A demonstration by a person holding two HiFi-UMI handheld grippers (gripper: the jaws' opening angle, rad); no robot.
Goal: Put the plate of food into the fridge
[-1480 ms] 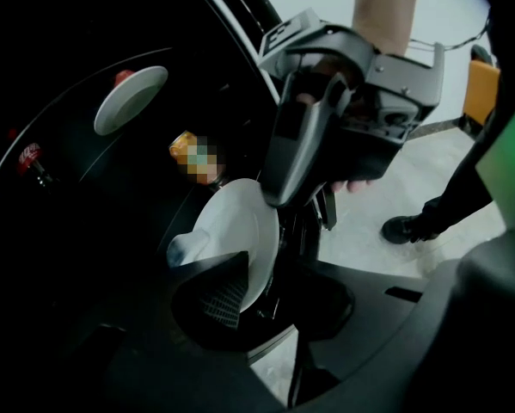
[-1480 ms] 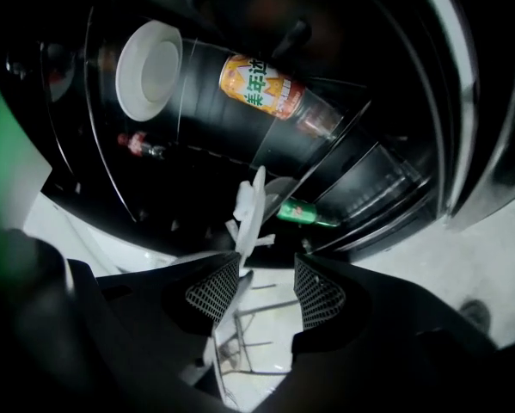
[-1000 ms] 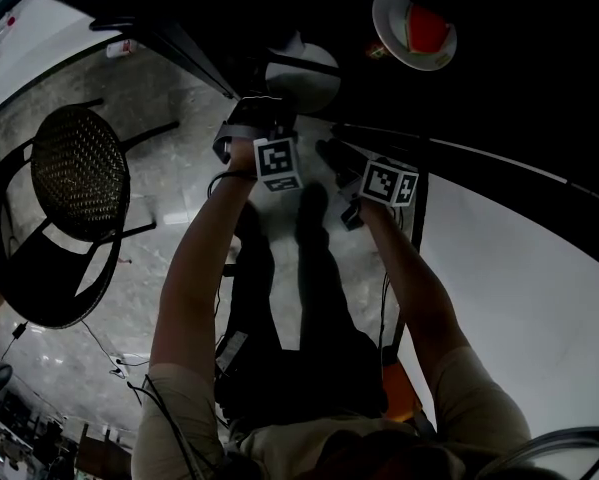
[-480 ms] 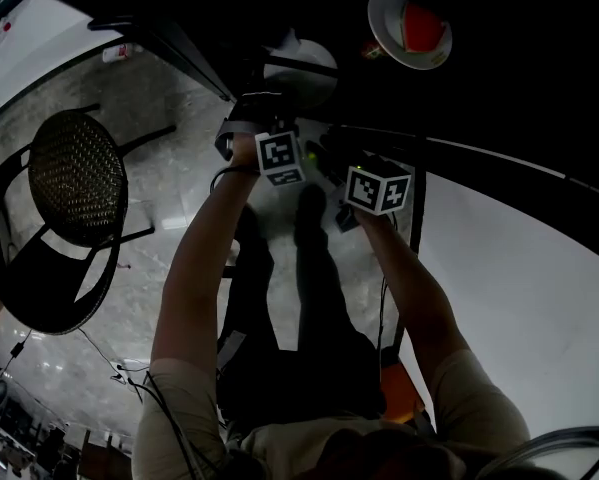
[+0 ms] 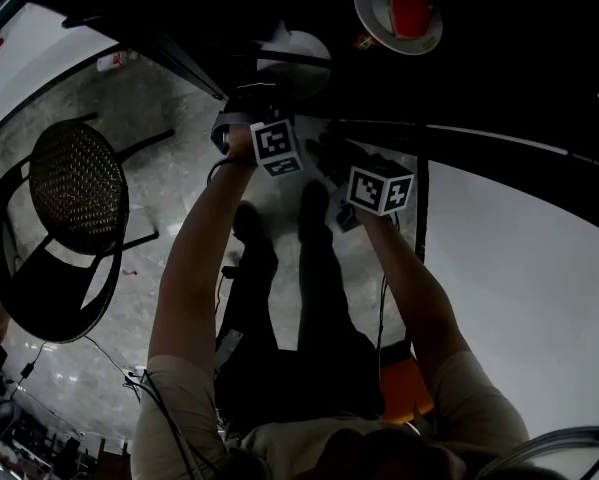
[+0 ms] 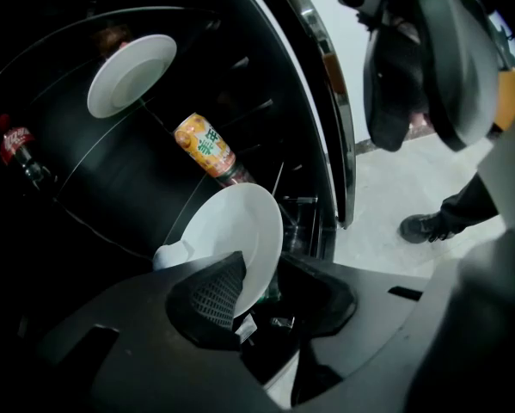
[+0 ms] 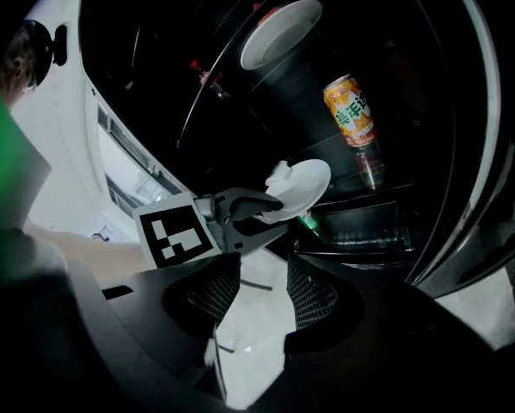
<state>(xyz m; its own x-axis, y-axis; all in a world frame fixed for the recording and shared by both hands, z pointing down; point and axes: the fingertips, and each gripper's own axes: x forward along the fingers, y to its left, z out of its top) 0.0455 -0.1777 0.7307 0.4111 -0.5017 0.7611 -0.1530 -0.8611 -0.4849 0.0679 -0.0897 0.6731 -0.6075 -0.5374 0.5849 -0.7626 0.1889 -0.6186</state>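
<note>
There are two plates in the open fridge [image 6: 326, 67]. The white plate [image 6: 231, 231] sits low, just under one orange can [image 6: 204, 144]. The left gripper [image 6: 261, 282] has the plate's edge between its jaws. They are partly open and have just been opening a little. It is dark, but the pads seem to pinch it. The second plate [image 6: 130, 74] sits higher up. One cola bottle [image 6: 16, 149] stands far left. The right gripper [image 7: 261, 282] is wide open and holds nothing.
</note>
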